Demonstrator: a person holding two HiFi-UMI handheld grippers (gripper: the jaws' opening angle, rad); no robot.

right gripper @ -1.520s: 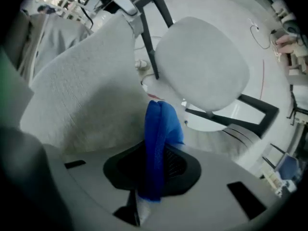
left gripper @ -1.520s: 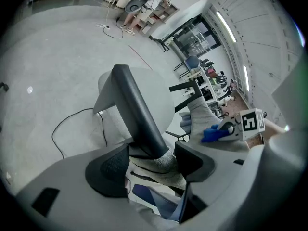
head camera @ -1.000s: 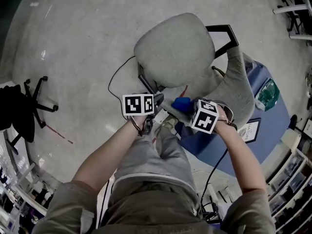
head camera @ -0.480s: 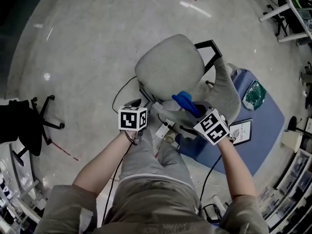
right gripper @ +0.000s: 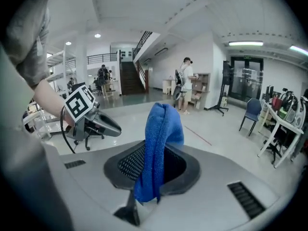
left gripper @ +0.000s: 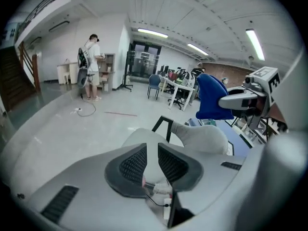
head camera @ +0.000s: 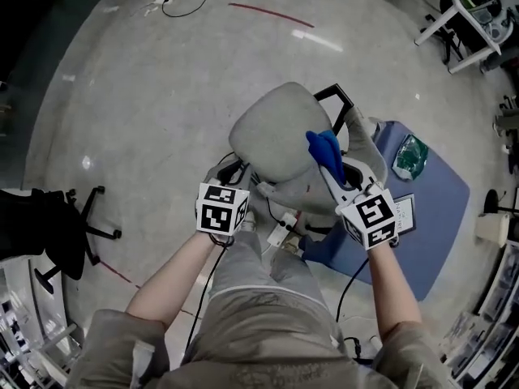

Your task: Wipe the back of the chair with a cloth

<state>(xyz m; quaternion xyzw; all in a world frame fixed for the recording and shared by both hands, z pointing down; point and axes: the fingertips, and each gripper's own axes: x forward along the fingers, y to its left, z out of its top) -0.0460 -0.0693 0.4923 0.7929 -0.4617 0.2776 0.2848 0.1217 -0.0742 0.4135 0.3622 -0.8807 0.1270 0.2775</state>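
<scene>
Cloth is pinched by fingers of right gripper, fingers of left gripper have just been closing, nearly together on nothing; chair back is not yet wiped.

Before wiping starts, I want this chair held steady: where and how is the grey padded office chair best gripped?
Probably the black open-frame armrest on the far side of the grey padded office chair. Come down from above, claw straddling its top bar: that bar looks thin and has open space beneath, while the rounded grey pads look too thick to pinch.
</scene>
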